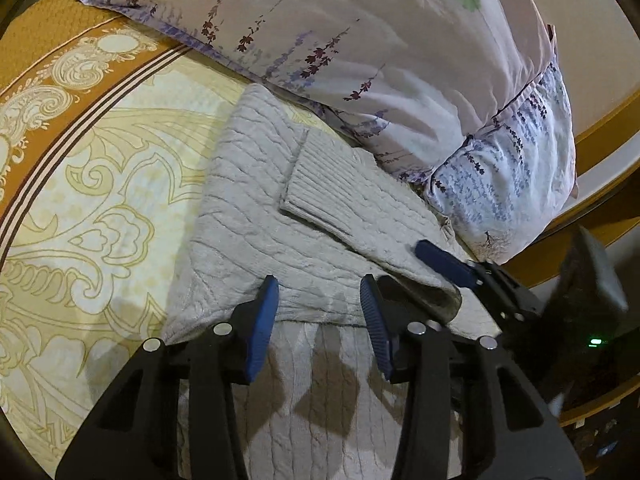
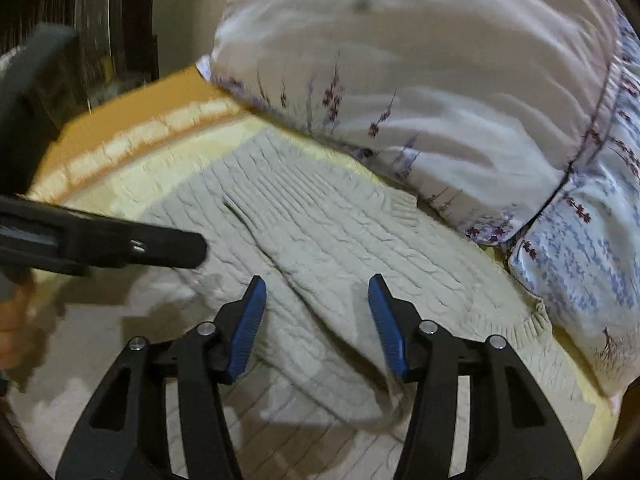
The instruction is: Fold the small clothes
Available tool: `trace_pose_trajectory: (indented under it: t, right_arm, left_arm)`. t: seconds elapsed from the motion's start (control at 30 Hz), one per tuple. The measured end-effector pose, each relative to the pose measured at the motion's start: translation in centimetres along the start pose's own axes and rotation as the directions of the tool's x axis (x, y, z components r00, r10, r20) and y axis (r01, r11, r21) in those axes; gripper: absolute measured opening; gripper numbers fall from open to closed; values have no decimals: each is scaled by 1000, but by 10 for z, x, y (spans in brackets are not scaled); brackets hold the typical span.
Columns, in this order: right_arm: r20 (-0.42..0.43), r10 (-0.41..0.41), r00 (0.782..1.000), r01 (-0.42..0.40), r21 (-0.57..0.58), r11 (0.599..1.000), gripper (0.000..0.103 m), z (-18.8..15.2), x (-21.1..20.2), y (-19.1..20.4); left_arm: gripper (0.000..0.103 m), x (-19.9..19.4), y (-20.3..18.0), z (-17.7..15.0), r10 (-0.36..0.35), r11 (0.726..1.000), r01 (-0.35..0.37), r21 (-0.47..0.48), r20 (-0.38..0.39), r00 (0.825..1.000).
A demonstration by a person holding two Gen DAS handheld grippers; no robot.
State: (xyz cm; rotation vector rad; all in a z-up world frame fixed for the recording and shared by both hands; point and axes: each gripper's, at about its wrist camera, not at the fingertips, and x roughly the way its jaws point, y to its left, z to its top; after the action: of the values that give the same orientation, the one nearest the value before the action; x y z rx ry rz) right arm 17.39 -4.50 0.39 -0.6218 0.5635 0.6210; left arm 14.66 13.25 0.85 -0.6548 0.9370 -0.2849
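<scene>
A pale grey cable-knit sweater (image 1: 256, 208) lies spread on a bed, on a cream and golden-brown bedspread (image 1: 80, 168) printed with large scrolling ornaments. One sleeve (image 1: 340, 200) is folded diagonally across the sweater's body, its ribbed cuff pointing toward the far left. Right behind the sweater, touching its far edge, a big pillow (image 1: 360, 40) in a pale lilac case with printed flower sprigs leans up, and a second part of it in blue-and-white floral fabric shows at the right.

The left gripper (image 1: 318, 304) hovers low over the near part of the sweater, its two blue-padded fingers spread wide apart with only knit fabric visible between them; they grip nothing. From this camera the right gripper (image 1: 440, 262) comes in from the right, one blue finger lying on or just above the folded sleeve near its shoulder end; whether it touches cannot be told.

From the right wrist camera, somewhat blurred, the right gripper (image 2: 316, 300) also has its jaws spread wide, over the folded sleeve (image 2: 320, 248) and holding nothing. The left gripper (image 2: 168, 244) reaches in from the left as a dark black bar above the sweater (image 2: 400, 240), with the pillow (image 2: 440, 80) beyond
</scene>
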Motion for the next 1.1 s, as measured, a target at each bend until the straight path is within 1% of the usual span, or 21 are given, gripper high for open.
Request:
trace_pose_trajectory:
  t: [0.07,0.13,0.2,0.23,0.33,0.4,0.43,0.53,0.57,0.63,0.67,0.7,0.73,0.77,0.83,0.87,0.9,0.97,1.03,1.07,1.1]
  right_arm:
    - [5,5,1000,-5,8,1000,47,1,4,0]
    - [9,38,999,-39,47,998,21,4,4,-1]
    - [26,34,999,-35,67,997,11,7,2,-2]
    - [38,20,999,-23,78,997,10,7,0,-3]
    - [75,13,997,-26,180,983,10,2,-12,-22]
    - [112,-13,994,-18,277,961,10,-8,-27,-43]
    - [133,-35,991,-12,336,942,10,-17,-37,-55]
    - [172,-114,979,8,520,854,8,-54,-69,-93]
    - [168,-147,975,19,592,806,8,-73,-80,-107]
    - [137,-168,976,27,692,722,8,-107,-89,-127]
    - [108,-147,983,21,735,678,8,-125,-88,-138]
    - [92,-94,991,-9,759,651,8,-139,-83,-146]
    - [87,-67,994,-25,772,635,10,-146,-80,-150]
    - [86,-23,996,-55,796,603,14,-157,-75,-156]
    - [98,24,995,-95,828,552,33,-169,-72,-163]
    - [139,62,988,-151,849,507,41,-175,-71,-170]
    - [164,76,984,-180,858,480,49,-179,-70,-172]
    - [196,87,977,-215,883,418,50,-186,-70,-179]
    - [185,63,981,-195,903,383,49,-193,-70,-187]
    - [182,54,982,-189,908,373,47,-194,-70,-189]
    - [177,43,983,-181,915,361,42,-195,-70,-191]
  left_arm:
    - [45,1,-1,0,-5,1000,5,-2,-1,1000]
    - [45,1,-1,0,-5,1000,5,-1,-1,1000]
    - [45,0,-1,0,-1,1000,1,5,1,1000]
    - [45,1,-1,0,1,1000,-1,8,1,1000]
    - [45,0,-1,0,1,1000,-1,9,1,1000]
    - [45,1,0,0,2,1000,-2,9,2,1000]
    - [45,1,0,0,2,1000,-2,10,2,1000]
    - [45,1,0,0,5,1000,-5,17,3,1000]
    - [45,1,0,0,6,1000,-6,20,3,1000]
    - [45,2,-1,0,10,1000,-10,27,2,1000]
    - [45,2,-1,0,12,999,-12,31,2,1000]
    - [45,3,-2,0,14,999,-14,35,2,1000]
    - [45,3,-2,0,15,999,-15,39,2,1000]
    - [45,3,-3,0,16,999,-16,43,1,1000]
    - [45,3,-3,0,16,999,-16,46,-1,1000]
    - [45,3,-2,0,15,999,-15,44,-1,1000]
    - [45,3,-2,0,13,999,-13,42,-1,1000]
    - [45,3,-1,0,9,999,-9,39,-2,1000]
    - [45,4,-1,0,10,999,-10,38,-4,1000]
    - [45,4,-1,1,10,999,-10,38,-4,1000]
    - [45,4,-1,1,10,999,-9,38,-5,1000]
